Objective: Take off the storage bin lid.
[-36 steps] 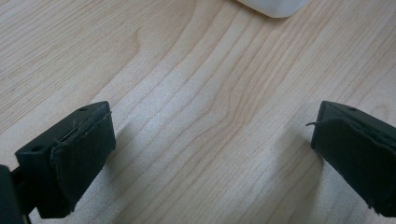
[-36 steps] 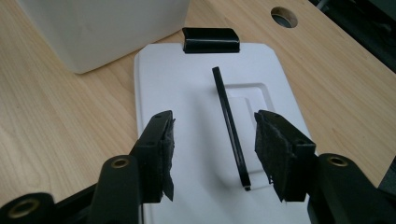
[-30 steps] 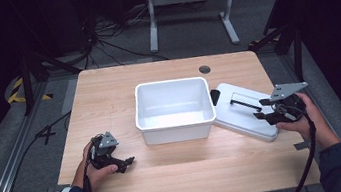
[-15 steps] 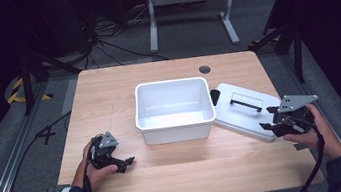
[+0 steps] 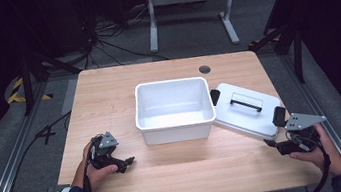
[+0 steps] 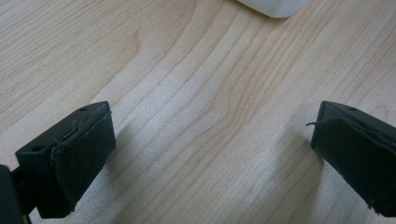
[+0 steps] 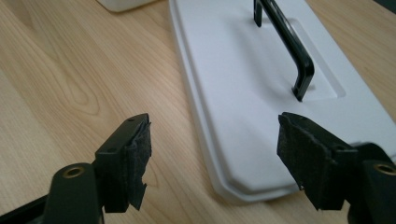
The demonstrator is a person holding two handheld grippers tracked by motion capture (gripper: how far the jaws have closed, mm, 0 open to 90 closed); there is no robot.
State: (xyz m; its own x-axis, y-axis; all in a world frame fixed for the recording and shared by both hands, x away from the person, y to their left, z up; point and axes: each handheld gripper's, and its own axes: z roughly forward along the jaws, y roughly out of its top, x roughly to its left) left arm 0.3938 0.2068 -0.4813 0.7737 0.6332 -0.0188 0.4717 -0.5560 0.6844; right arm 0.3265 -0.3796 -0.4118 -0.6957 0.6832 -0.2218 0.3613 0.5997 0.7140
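A white plastic bin [image 5: 174, 108] stands empty in the middle of the wooden table [image 5: 107, 94]. Its white lid [image 5: 246, 109] with a black handle [image 5: 245, 101] lies flat on the table to the bin's right. My right gripper [image 5: 275, 143] is open, low over the table just off the lid's near corner; in the right gripper view the lid [image 7: 261, 93] and handle [image 7: 287, 39] lie ahead between the wide jaws. My left gripper [image 5: 126, 162] rests open near the front left, over bare wood, with the bin's corner [image 6: 275, 5] ahead.
A round cable hole [image 5: 204, 69] sits near the table's far edge. A white desk frame [image 5: 189, 2] and cables [image 5: 100, 40] stand on the grey floor beyond the table. Metal rails [image 5: 11, 164] run along both sides.
My right gripper has drawn back from over the lid's handle toward the table's front right, off the lid's near corner. The left gripper has stayed put.
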